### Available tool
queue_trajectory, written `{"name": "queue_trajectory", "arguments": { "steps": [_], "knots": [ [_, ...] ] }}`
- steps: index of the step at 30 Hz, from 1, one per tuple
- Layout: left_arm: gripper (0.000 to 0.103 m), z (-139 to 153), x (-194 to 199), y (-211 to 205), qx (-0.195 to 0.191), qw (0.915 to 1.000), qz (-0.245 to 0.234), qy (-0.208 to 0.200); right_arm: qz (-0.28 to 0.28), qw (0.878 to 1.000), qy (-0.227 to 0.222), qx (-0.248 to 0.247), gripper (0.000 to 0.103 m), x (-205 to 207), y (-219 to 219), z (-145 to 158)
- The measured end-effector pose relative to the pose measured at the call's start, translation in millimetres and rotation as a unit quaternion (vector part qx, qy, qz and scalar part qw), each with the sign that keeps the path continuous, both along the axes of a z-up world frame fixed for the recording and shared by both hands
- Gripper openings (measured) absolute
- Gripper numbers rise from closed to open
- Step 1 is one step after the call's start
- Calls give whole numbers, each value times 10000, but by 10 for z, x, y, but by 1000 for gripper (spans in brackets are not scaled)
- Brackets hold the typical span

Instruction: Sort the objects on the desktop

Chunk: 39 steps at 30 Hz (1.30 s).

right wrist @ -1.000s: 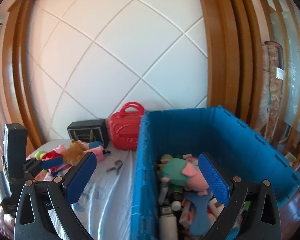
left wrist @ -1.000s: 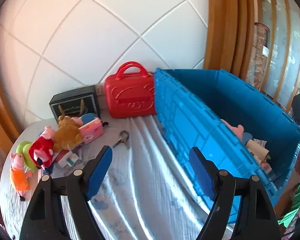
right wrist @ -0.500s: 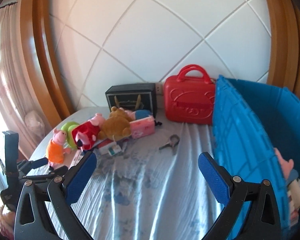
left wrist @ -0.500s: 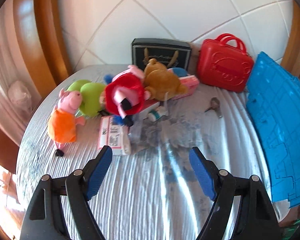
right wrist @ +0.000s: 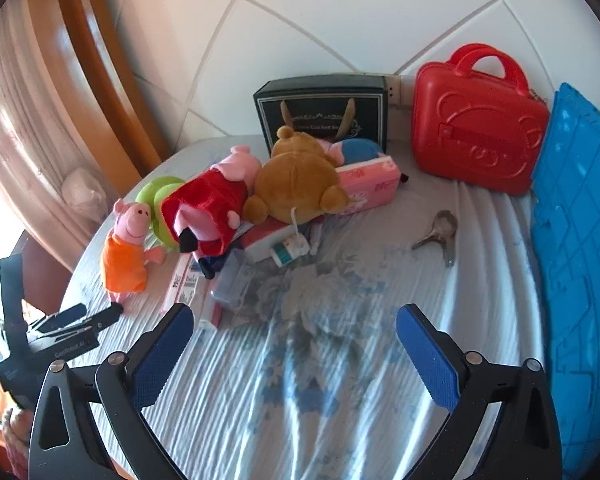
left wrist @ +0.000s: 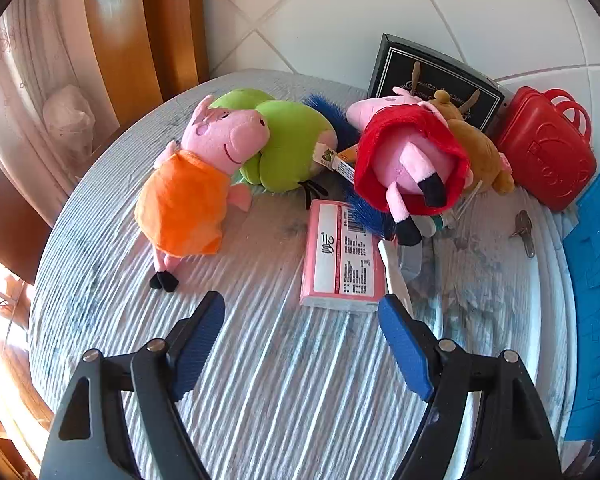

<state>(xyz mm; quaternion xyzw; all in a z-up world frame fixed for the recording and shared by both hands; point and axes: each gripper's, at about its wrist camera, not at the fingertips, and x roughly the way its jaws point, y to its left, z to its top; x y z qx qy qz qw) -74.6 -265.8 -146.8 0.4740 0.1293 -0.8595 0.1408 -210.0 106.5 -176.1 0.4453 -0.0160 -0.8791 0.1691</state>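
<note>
My left gripper (left wrist: pixel 300 308) hangs open over the striped cloth, just short of a pink flat packet (left wrist: pixel 342 256). Behind the packet lie a pig plush in an orange dress (left wrist: pixel 192 192), a green plush (left wrist: pixel 288 144), a pig plush in red (left wrist: pixel 412 160) and a brown bear (left wrist: pixel 476 152). My right gripper (right wrist: pixel 294 316) is open too, empty, above bare cloth in front of the toy pile. From the right wrist view I see the brown bear (right wrist: pixel 296 180), a pink tissue pack (right wrist: pixel 370 188), a small white bottle (right wrist: pixel 288 250), keys (right wrist: pixel 440 232) and the left gripper (right wrist: pixel 60 328) at the left edge.
A red toy case (right wrist: pixel 476 120) and a black box (right wrist: pixel 324 108) stand against the tiled wall. The blue crate wall (right wrist: pixel 580 240) rises at the right. The round table (left wrist: pixel 100 168) ends at the left, beside wooden trim and a curtain.
Both grippers swung left from the blue crate and dropped toward the table. The toy pile now fills both views; the crate's inside is out of sight. Jaws stayed open.
</note>
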Motion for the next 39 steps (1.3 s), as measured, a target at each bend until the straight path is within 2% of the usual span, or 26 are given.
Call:
{"name": "queue_trajectory", "arguments": {
  "steps": [4,8,11,15,19,21,22,23,24,25,28,30,31,33,35,39],
  "knots": [
    [79,86,-405,-39,24,9998,-167,84,-21,9998,-151,133,103,-279,-132,-83],
    [79,253,-940,-107,142,9992,-246,285,-38,9990,21,444,103,-694,-266,-8],
    [79,304,-1370,-102,286,9983,-374,351,-14,9982,68,597,103,-1183,-391,0],
    [79,124,-1900,-8,275,9976,-628,67,-2,9980,-104,626,103,-1954,-575,-132],
    [79,-135,-2237,37,576,9953,-772,-92,-35,9929,-357,1137,103,-2706,-833,-526],
    [80,-257,-2354,72,684,9944,-774,-213,-77,9879,-709,1374,103,-3015,-903,-861],
    [83,-329,-2403,102,773,9933,-805,-288,-19,9872,-958,1271,103,-3139,-915,-1047],
    [84,-390,-2433,138,871,9921,-849,-317,163,9877,-1273,892,103,-3231,-898,-1229],
    [84,-438,-2446,194,934,9906,-935,-354,146,9868,-1453,705,103,-3252,-856,-1326],
    [84,-476,-2443,270,945,9890,-1059,-425,116,9877,-1355,766,103,-3210,-829,-1330],
    [80,-582,-2373,546,852,9847,-1380,-643,177,9821,-1081,1530,102,-2924,-795,-1326],
    [80,-590,-2259,741,642,9840,-1520,-674,55,9801,-1239,1549,102,-2757,-569,-1376],
    [80,-598,-2196,822,713,9821,-1597,-703,-50,9791,-1367,1508,102,-2652,-414,-1392],
    [79,-658,-2060,994,1030,9756,-1758,-825,-134,9735,-1546,1680,102,-2400,-173,-1463],
    [78,-717,-1900,1224,1078,9697,-1978,-949,-196,9750,-1724,1389,102,-2082,119,-1488],
    [77,-732,-1550,1659,1217,9541,-2479,-1155,-701,9726,-1671,1458,102,-1516,650,-1365]
  ]
}}
